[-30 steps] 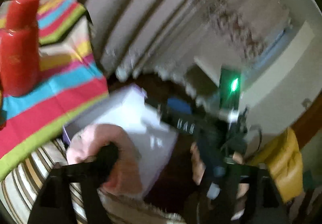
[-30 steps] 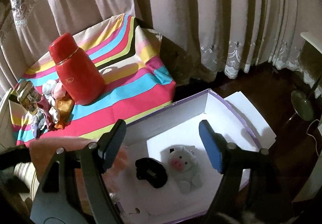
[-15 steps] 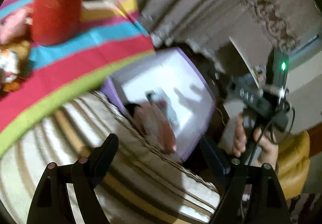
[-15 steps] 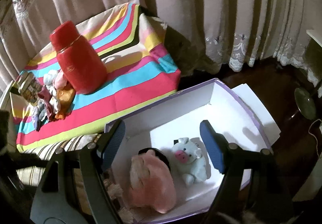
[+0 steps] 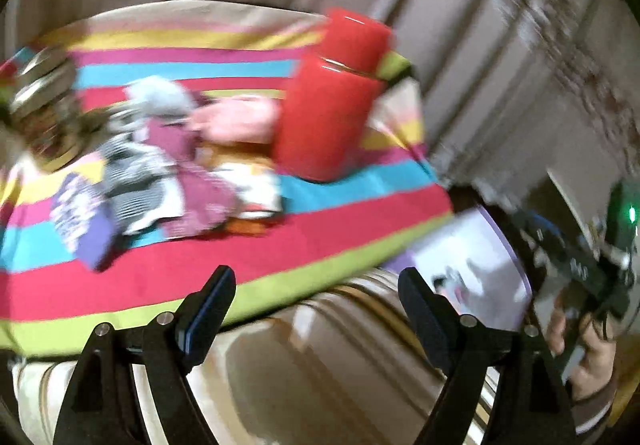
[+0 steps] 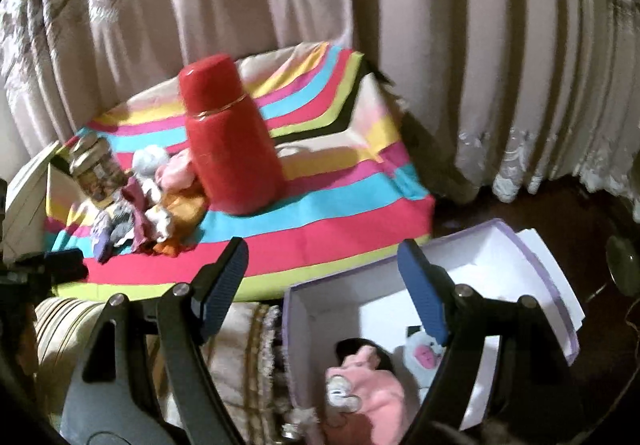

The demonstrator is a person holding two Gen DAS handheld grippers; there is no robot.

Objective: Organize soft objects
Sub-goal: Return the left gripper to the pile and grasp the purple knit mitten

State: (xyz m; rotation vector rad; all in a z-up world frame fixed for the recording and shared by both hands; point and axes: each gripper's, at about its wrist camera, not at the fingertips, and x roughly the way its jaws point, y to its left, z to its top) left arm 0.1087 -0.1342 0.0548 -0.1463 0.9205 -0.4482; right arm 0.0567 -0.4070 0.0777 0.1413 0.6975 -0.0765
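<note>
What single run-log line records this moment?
left gripper: open, empty | right gripper: open, empty | box: pink toy, white toy inside | cloth pile: beside red flask

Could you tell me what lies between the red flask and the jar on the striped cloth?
A heap of small soft toys and cloths lies between the red flask and the jar, clearest in the right wrist view.

Red flask (image 6: 230,141) — perhaps jars (image 6: 94,169) beside
</note>
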